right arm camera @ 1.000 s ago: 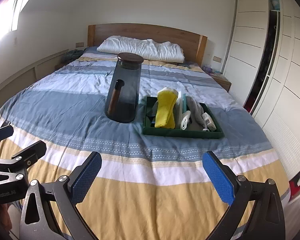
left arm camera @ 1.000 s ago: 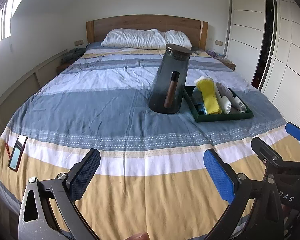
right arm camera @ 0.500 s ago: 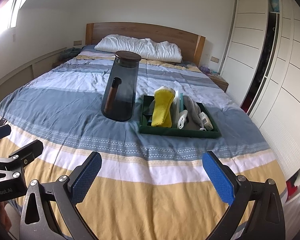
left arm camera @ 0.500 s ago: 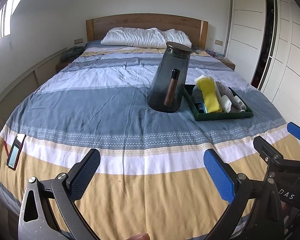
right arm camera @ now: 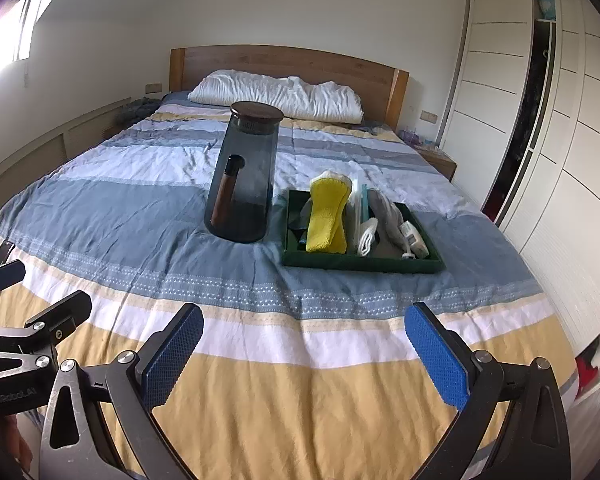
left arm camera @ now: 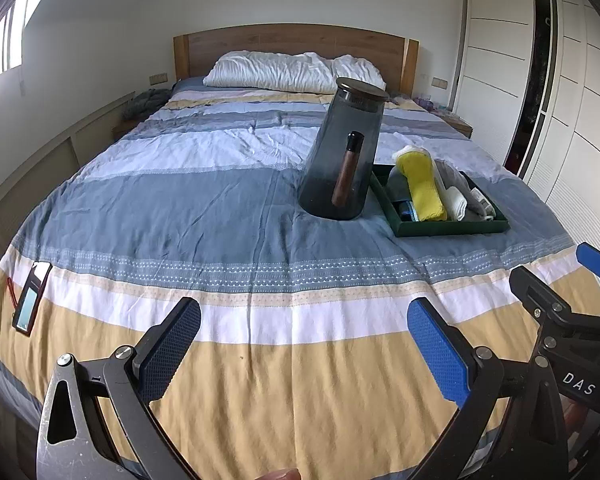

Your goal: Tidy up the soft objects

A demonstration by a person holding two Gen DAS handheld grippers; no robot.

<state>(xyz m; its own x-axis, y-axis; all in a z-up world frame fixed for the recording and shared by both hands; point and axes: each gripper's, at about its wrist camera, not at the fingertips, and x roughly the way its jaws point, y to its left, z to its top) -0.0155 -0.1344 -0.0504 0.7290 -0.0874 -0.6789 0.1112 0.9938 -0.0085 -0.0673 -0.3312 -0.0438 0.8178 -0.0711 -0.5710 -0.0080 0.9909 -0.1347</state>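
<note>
A big bed (left arm camera: 228,216) with a striped cover in blue, white and yellow fills both views. The left gripper (left arm camera: 304,344) hangs over the yellow stripe near the foot of the bed. Its two blue pads (left arm camera: 438,346) are spread wide apart with nothing between them. The right gripper (right arm camera: 304,344) hangs over the same yellow stripe, just beside the left one, and its blue pads (right arm camera: 436,348) are also spread wide and hold nothing. In the middle of the bed, on the blue stripe, sits a dark green tray (right arm camera: 360,263). The soft things are packed in the tray. There is a folded yellow cloth (right arm camera: 327,216) standing up on the left side, a small white cloth (right arm camera: 367,240) next to it, and a grey cloth (right arm camera: 388,216) on the right. A small white thing with a tag (right arm camera: 414,240) lies by the grey cloth, but it is too small to tell what it is. A tall dark glass jug (right arm camera: 246,176) with a brown handle and a dark lid stands just beside the tray, on its left. A white pillow (right arm camera: 276,96) lies at the wooden headboard (right arm camera: 292,60). A phone (left arm camera: 32,298) lies flat near the left edge of the bed, well apart from the tray. White wardrobe doors (right arm camera: 548,120) stand along the right wall.
</note>
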